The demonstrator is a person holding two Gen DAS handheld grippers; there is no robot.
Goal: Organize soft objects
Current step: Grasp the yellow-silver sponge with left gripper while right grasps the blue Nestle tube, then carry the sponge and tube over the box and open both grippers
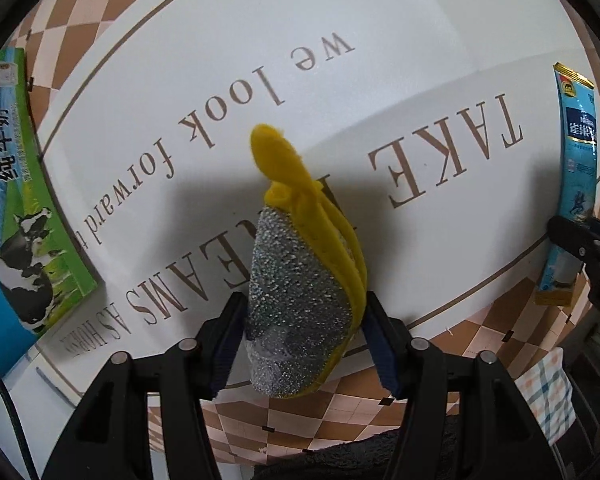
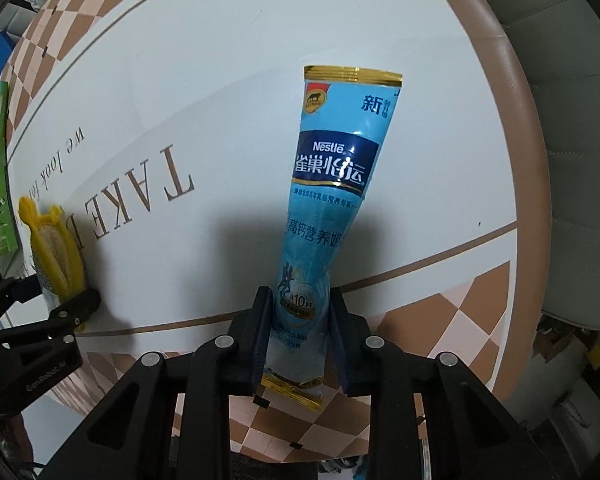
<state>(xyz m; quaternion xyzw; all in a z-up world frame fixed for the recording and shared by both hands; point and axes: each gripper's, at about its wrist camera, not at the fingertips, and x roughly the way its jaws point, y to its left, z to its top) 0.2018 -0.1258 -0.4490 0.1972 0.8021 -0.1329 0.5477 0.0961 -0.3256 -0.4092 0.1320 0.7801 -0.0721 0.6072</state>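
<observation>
Low in the centre of the left wrist view, the left gripper (image 1: 302, 332) is clamped on a yellow-backed scouring sponge with a silver mesh face (image 1: 300, 296), held clear above the table. Low in the centre of the right wrist view, the right gripper (image 2: 300, 328) pinches the lower part of a long blue Nestlé milk-powder sachet with gold ends (image 2: 328, 208), which sticks out forward over the tabletop.

Both items are soft, so the grip should probably stay just firm enough to carry: squeezing harder would crush the sponge or kink the sachet. Each seems best lowered flat before the jaws part, side by side and not overlapping.

Beneath them lies a round white tabletop with brown lettering and a tan-and-pink checked border (image 2: 440, 320). A green and blue milk carton printed with a cow (image 1: 24, 216) lies at the left edge of the left view. A grey-green cushioned seat (image 2: 572, 160) shows beyond the table rim on the right.
</observation>
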